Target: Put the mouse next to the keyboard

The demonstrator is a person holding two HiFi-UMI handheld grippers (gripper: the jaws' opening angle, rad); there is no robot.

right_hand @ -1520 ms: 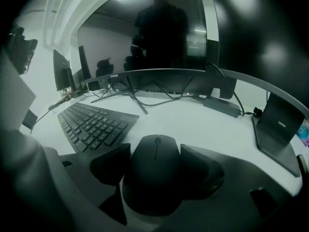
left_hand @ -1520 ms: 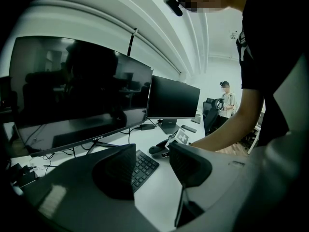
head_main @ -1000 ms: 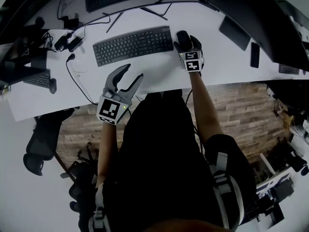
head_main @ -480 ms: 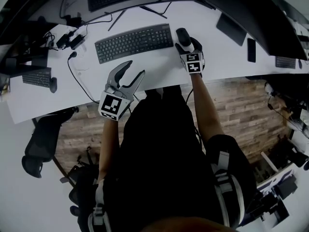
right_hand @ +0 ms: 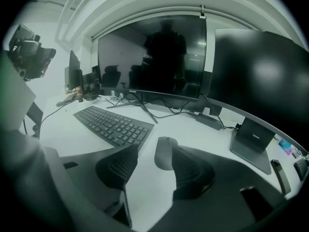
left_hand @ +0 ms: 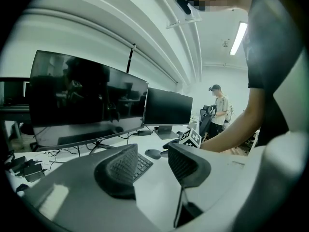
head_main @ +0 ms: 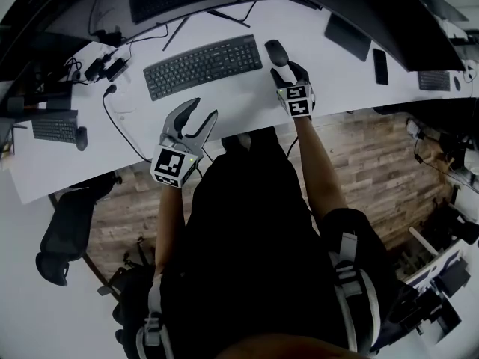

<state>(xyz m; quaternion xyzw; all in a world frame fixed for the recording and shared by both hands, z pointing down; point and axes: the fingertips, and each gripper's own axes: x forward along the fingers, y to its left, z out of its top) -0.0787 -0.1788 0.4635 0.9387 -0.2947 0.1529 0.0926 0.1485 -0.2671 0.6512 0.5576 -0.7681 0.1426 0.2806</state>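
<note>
The mouse lies on the white tabletop, just beside the right end of the keyboard, a narrow strip of bare surface between them. Both sit about midway between the near and far edges, in front of the dark monitors. The right gripper is just on the near side of the mouse. Its tongs are released and closing, and the mouse rests free just past their tips, partly hidden behind the right-hand one. The left gripper hovers over the near edge of the tabletop, well apart from the keyboard's near side. Its tongs are released too, closing with nothing between them. A phone lies toward the right end of the tabletop, and cables trail over the left part.
</note>
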